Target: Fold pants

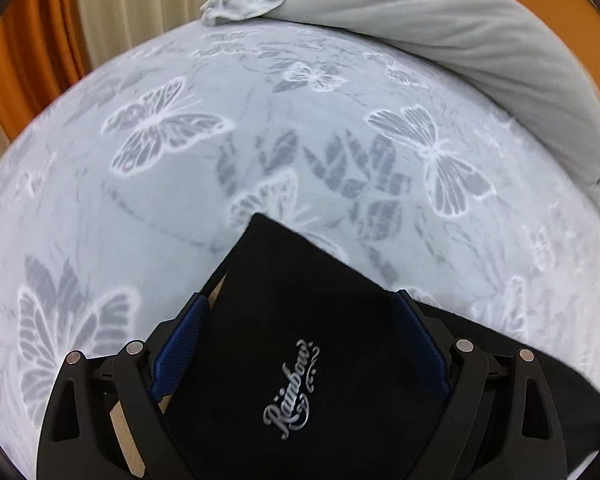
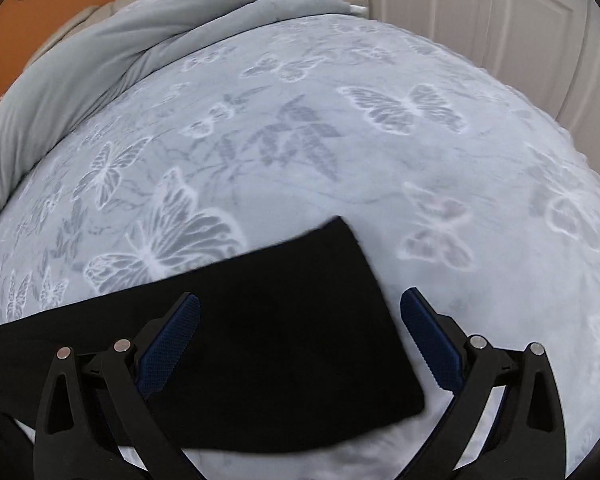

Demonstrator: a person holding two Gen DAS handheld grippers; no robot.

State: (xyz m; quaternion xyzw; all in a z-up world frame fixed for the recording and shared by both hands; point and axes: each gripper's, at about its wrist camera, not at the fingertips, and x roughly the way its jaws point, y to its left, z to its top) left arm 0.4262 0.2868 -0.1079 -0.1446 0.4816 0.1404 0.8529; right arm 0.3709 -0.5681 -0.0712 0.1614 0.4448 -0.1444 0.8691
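Hovering both spread claws, left [image 1: 300, 344] and right [image 2: 300, 336], over soft, limp black pants [image 2: 260, 320] on bed [image 2: 420, 160]; I'd pinch corners.

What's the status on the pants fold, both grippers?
Left gripper open, right gripper open, neither gripping. Black fabric pants with silver script logo folded flat on butterfly-print grey bedspread. Rolled grey duvet well behind; nothing obstructing.

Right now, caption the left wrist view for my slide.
Open left gripper poised over folded black pants on butterfly-print bedspread.
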